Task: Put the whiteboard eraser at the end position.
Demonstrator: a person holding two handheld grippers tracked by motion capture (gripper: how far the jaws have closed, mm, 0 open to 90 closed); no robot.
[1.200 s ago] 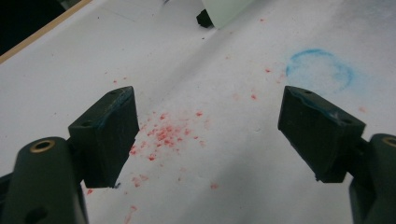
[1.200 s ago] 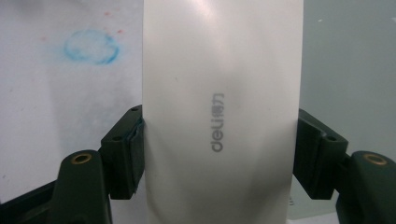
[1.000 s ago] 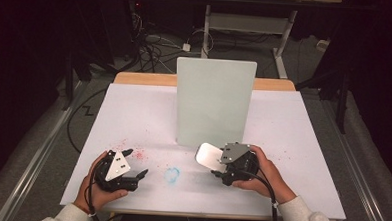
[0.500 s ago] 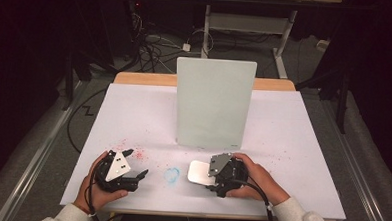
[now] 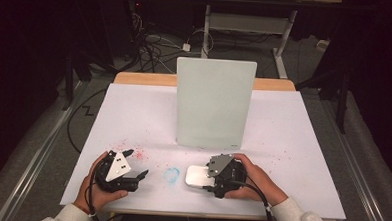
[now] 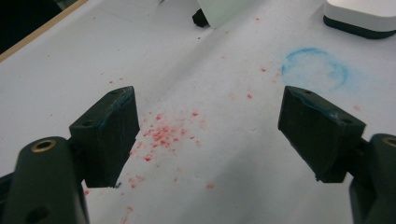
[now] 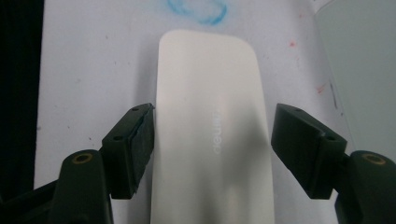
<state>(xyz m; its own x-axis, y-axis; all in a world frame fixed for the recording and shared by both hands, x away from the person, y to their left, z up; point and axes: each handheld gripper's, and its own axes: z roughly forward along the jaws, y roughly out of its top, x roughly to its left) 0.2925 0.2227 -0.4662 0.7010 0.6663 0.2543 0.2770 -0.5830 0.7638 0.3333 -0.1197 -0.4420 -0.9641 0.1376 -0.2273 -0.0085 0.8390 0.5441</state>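
We see the white eraser block (image 5: pixel 197 175) lying flat near the front edge of the bench (image 5: pixel 292 145), a little right of centre, long axis running left-right along that edge, free end pointing at the blue smudge (image 5: pixel 171 174). Right claw (image 5: pixel 207 178) comes in level from the right, hand (image 5: pixel 253 179) wrapped round its body, jaws straddling the block's long sides; left pad touching, right pad looks a hair off, so clamped or not we cannot tell. Left claw (image 5: pixel 135 164) rests low near the front-left corner, pointing right, jaws spread wide over red specks (image 6: pixel 161 133), holding nothing. Upright white panel (image 5: pixel 214 104) stands mid-bench behind the block.
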